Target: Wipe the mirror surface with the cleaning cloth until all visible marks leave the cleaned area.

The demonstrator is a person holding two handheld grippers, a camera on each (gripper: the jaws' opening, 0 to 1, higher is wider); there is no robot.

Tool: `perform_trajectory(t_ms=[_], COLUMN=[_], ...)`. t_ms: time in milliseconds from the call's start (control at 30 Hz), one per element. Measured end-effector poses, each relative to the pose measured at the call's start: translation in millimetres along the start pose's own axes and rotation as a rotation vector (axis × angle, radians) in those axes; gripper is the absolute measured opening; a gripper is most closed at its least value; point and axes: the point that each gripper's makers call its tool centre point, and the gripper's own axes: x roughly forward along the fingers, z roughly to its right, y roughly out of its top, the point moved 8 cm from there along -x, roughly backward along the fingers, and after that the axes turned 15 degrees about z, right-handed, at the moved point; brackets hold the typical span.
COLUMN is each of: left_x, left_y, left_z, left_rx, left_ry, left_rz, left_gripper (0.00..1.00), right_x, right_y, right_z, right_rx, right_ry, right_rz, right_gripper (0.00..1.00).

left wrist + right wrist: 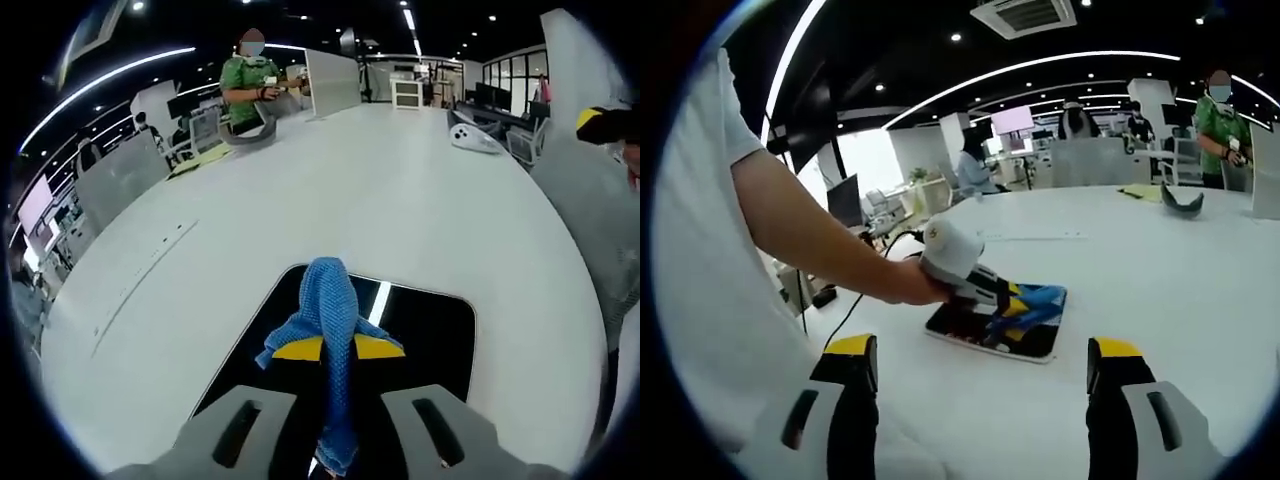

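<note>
White counter (420, 220) carries the flat mirror (435, 335); left hand-held gripper (335, 425) pinches the soft, limp cloth (330, 310) onto the slick, fragile glass; right hand-held gripper (980, 385) gapes empty.

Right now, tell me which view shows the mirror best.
The left gripper view: the mirror lies flat on the white table right below the camera, with the blue cloth, held in the left gripper, draped over it. The right gripper view shows the mirror small and side-on, partly covered by the left gripper and cloth.
</note>
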Motion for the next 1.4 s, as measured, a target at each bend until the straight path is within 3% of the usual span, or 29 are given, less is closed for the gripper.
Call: perform_trajectory(t_ms=[400, 500, 1000, 1400], left_x=[-8.9, -10.6, -23.1, -32.5], left_y=[-4.4, -4.0, -11.1, -15.9], left_z=[0.3, 2.1, 0.3, -1.2], left_rx=[-0.024, 0.036, -0.009, 0.012], left_ry=[0.024, 0.017, 0.042, 0.039], left_rz=[-0.001, -0.015, -0.009, -0.008], left_gripper=[0.07, 0.07, 0.07, 0.07], right_x=[-1.0, -1.6, -0.8, -1.1], right_y=[-2.1, -1.0, -0.3, -1.1], right_z=[-1.6, -1.1, -2.7, -2.7], right_rx=[0.008, 0.007, 0.010, 0.009], right_ry=[-0.001, -0.005, 0.003, 0.008], right_rz=[0.012, 0.017, 0.025, 0.024], right_gripper=[0.86, 0.86, 0.86, 0.86])
